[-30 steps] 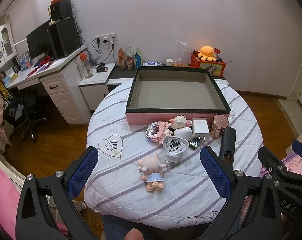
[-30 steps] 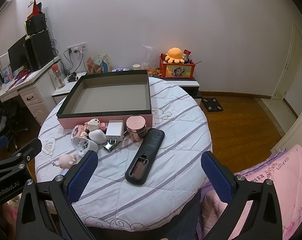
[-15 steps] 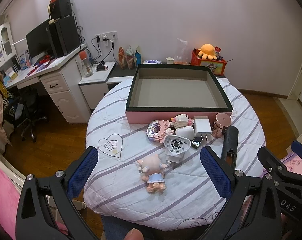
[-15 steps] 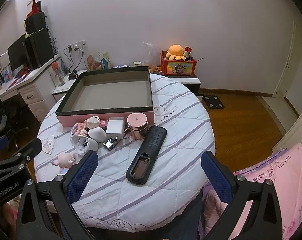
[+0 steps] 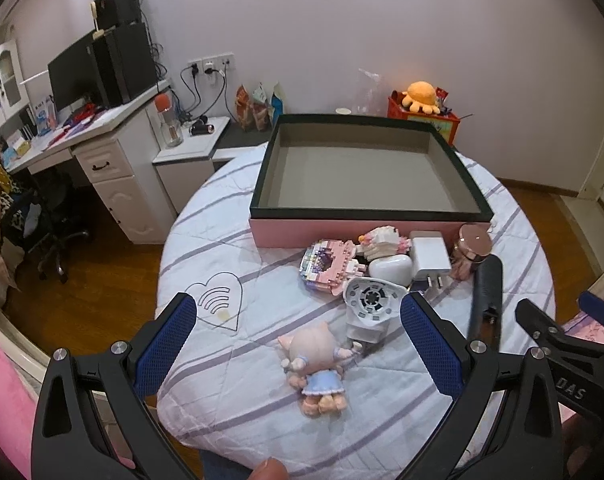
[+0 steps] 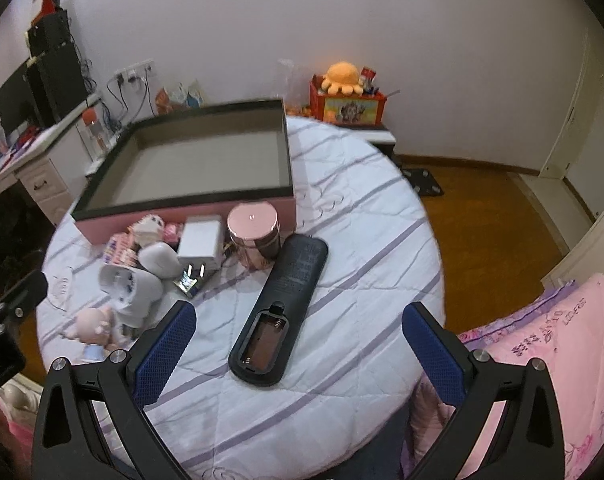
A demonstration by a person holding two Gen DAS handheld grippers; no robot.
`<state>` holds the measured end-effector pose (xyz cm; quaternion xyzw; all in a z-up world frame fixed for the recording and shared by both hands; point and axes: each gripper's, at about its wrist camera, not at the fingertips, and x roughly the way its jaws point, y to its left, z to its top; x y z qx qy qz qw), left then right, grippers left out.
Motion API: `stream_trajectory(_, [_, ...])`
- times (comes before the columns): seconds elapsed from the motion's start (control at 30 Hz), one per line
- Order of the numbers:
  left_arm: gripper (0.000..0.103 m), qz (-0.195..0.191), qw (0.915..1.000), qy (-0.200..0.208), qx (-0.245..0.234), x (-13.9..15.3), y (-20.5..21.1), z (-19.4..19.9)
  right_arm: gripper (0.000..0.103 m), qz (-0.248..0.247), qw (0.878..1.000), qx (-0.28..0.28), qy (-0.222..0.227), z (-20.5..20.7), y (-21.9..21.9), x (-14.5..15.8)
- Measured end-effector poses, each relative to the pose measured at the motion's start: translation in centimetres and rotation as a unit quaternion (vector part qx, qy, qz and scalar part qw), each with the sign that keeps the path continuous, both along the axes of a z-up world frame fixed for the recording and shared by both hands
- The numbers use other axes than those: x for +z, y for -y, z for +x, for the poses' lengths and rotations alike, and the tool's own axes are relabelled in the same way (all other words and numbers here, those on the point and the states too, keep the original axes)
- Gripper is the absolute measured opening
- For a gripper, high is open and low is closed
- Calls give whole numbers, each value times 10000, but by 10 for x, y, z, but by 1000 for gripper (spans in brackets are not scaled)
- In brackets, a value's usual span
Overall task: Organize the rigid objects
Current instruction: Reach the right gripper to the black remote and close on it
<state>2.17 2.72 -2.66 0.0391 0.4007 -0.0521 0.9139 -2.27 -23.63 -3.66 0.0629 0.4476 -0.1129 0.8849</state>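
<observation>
A bedroom with pale walls and a wood floor holds a round table (image 5: 206,248) covered in a white quilted cloth with purple stripes. At the far left stands a white desk (image 5: 102,152) with a dark monitor (image 5: 68,76) on it.

On the table's far half sits a large shallow box (image 5: 366,222), pink outside with a dark rim; its grey floor is bare. The task's things lie in a cluster against the box's near wall. From the left: a pink brick-built toy (image 5: 328,266), a small white brick figure (image 5: 382,240) just behind it, a white oval case (image 5: 390,270), a white charger plug (image 5: 430,254) with its prongs toward the camera, a rose-gold round jar (image 5: 472,246) and, rightmost, a black remote control (image 6: 282,308) lying face down with its battery bay open. In front of the cluster a white handheld fan (image 5: 372,304) lies beside a doll (image 5: 316,364) in a blue dress, which rests face down nearest the table edge.

The left gripper (image 5: 298,340) hovers above the doll, jaws wide apart and holding nothing. The right gripper (image 6: 298,344) hovers over the near end of the remote control, jaws likewise wide apart and empty; this view is slightly blurred. Behind the table an orange plush octopus (image 6: 342,76) sits on a red box (image 6: 350,108). A pink blanket (image 6: 542,340) lies at the far right.
</observation>
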Motion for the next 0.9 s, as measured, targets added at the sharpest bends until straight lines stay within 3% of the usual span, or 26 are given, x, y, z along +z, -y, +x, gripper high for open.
stream_trajectory(0.23, [103, 60, 9999, -118, 47, -19, -2, 25, 103, 115, 9992, -18, -379, 27, 1, -40])
stream_trajectory(0.53, [103, 87, 9994, -332, 16, -43, -3, 54, 103, 204, 9976, -57, -666, 51, -1, -71])
stream_trajectory(0.63, [103, 69, 9992, -398, -14, -51, -2, 62, 96, 213, 9969, -66, -757, 55, -2, -78])
stream_trajectory(0.8, [103, -6, 9990, -439, -105, -57, 0, 68, 95, 109, 9973, -33, -719, 57, -6, -83])
stream_trajectory(0.9, [103, -12, 9990, -421, -155, -58, 2, 68, 83, 136, 9979, 6, -634, 57, -8, -82])
